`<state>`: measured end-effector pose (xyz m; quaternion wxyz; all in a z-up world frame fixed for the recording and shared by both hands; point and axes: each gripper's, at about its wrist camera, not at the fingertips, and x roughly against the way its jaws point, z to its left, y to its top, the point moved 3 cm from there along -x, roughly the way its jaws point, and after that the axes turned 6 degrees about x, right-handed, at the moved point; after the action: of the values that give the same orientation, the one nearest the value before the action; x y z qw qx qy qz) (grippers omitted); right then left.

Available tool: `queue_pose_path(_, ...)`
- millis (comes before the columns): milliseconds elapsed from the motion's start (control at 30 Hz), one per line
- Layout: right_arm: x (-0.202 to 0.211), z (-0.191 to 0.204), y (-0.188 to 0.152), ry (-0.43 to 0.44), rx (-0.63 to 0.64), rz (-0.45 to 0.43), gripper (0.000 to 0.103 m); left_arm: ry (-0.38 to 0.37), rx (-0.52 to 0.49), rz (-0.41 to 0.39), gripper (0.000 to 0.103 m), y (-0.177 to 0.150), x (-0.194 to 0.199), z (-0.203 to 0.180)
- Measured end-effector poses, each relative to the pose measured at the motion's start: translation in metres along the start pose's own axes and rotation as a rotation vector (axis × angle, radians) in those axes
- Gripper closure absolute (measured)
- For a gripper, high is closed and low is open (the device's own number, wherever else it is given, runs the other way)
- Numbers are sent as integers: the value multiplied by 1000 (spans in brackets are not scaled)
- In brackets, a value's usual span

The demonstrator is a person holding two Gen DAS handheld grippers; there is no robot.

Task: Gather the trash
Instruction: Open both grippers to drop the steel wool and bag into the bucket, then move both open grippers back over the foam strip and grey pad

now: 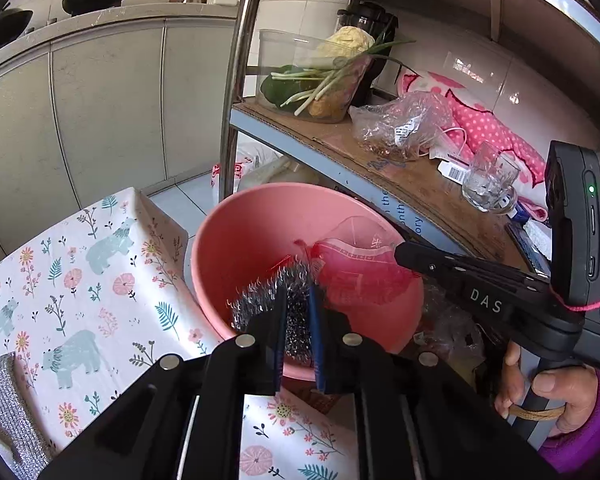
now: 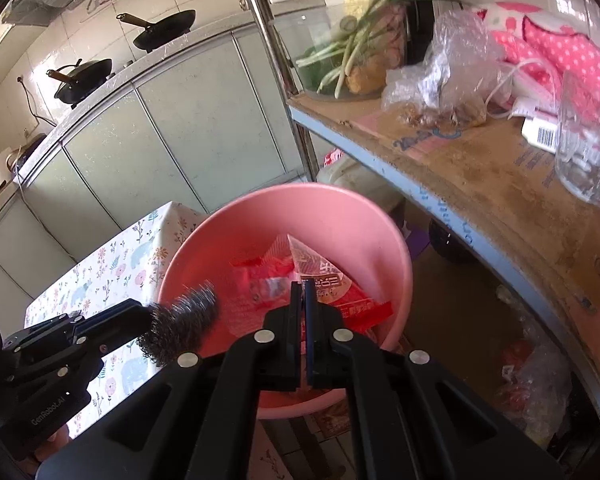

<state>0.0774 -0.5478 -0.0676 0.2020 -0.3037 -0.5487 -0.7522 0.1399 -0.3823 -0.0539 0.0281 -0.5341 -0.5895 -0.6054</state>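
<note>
A pink basin (image 1: pixel 236 216) (image 2: pixel 328 192) stands beside the table's edge, below both grippers. My left gripper (image 1: pixel 298 294) (image 2: pixel 148 316) is shut on a steel wool scrubber (image 1: pixel 260 296) (image 2: pixel 184 320), which hangs over the basin's near rim. From the right, my right gripper (image 2: pixel 302 284) (image 1: pixel 398 250) reaches in over the basin. It is shut on a red and clear plastic wrapper (image 2: pixel 356 304) (image 1: pixel 360 276) that spreads out inside the bowl. A hand in a purple sleeve (image 1: pixel 540 392) grips the right gripper's handle.
The table with a floral bear-print cloth (image 1: pixel 80 264) lies to the left, a silvery cloth (image 1: pixel 0 400) at its near corner. On the right, a cardboard-lined shelf (image 1: pixel 400 168) carries a glass mug (image 1: pixel 488 180), a crumpled plastic bag (image 1: pixel 400 124) and a tub of scallions (image 1: pixel 320 80). A steel post (image 1: pixel 240 80) rises behind the basin.
</note>
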Motion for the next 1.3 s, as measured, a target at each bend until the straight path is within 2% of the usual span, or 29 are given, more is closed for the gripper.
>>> queue_pose_path(100, -6, -3, -2, 0, -19, 22, 101, 2, 10, 12, 89, 0, 0, 2)
queue_pose_path(133, -7, -4, -3, -3, -18, 27, 99, 2, 12, 16, 82, 0, 0, 2)
queue_pose_path(200, -9, -4, -4, -1, -21, 36, 96, 0, 21, 16, 75, 1, 1, 4)
queue_pose_path(267, -9, -2, -5, 6, -14, 38, 88, 3, 29, 8, 74, 3, 5, 5)
queue_pose_path(333, -8, -1, -5, 8, -3, 35, 84, 3, 31, 3, 74, 4, 8, 6)
queue_pose_path(467, -5, 3, -4, 11, 4, 33, 83, 5, 31, -10, 74, 5, 16, 7)
queue_pose_path(667, 8, 19, -5, 39, 29, 14, 83, 26, 36, -26, 68, 1, 35, 9)
queue_pose_path(700, 10, 22, -6, 45, 35, 12, 82, 33, 40, -31, 64, 0, 39, 10)
queue_pose_path(767, 14, 28, -7, 60, 45, 9, 75, 46, 51, -42, 59, -3, 48, 13)
queue_pose_path(1033, 27, 75, -18, 147, 104, 10, 74, 162, 101, -69, 58, -24, 91, 45)
queue_pose_path(1300, 33, 142, -38, 260, 200, 47, 74, 313, 219, -106, 58, -53, 143, 96)
